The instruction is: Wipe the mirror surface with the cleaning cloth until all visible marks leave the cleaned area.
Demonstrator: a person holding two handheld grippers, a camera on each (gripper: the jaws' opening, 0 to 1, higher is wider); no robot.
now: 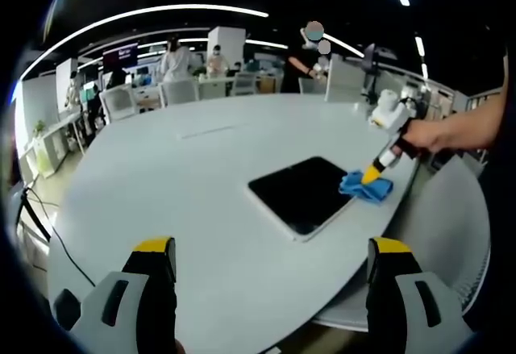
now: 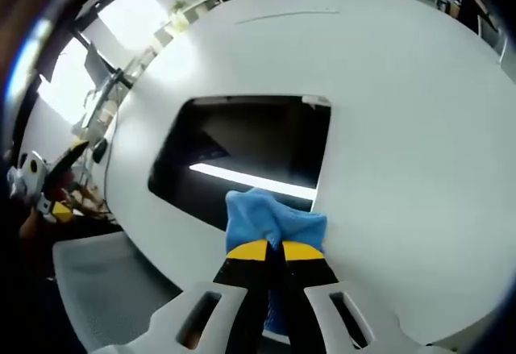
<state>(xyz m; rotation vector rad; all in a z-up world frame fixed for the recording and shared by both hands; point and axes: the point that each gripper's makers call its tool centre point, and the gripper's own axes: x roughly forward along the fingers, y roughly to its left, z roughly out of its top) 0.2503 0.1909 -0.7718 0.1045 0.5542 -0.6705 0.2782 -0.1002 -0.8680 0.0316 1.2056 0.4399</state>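
Observation:
A dark rectangular mirror (image 1: 302, 193) lies flat on the pale round table (image 1: 185, 177). In the right gripper view the mirror (image 2: 242, 148) reflects a bright ceiling light. My right gripper (image 2: 274, 251) is shut on a blue cleaning cloth (image 2: 270, 217), which rests on the mirror's near edge. From the left gripper view, that right gripper (image 1: 373, 176) presses the blue cloth (image 1: 364, 186) at the mirror's right corner, held by a person's hand (image 1: 439, 135). My left gripper (image 1: 272, 249) hangs open above the table's near edge, well short of the mirror, with nothing between its fingers.
Grey chairs (image 1: 451, 233) stand at the table's right side, and one (image 2: 105, 277) shows under the table rim. Desks, chairs and several people (image 1: 173, 60) fill the office behind the table. The left gripper (image 2: 44, 189) appears at the far left of the right gripper view.

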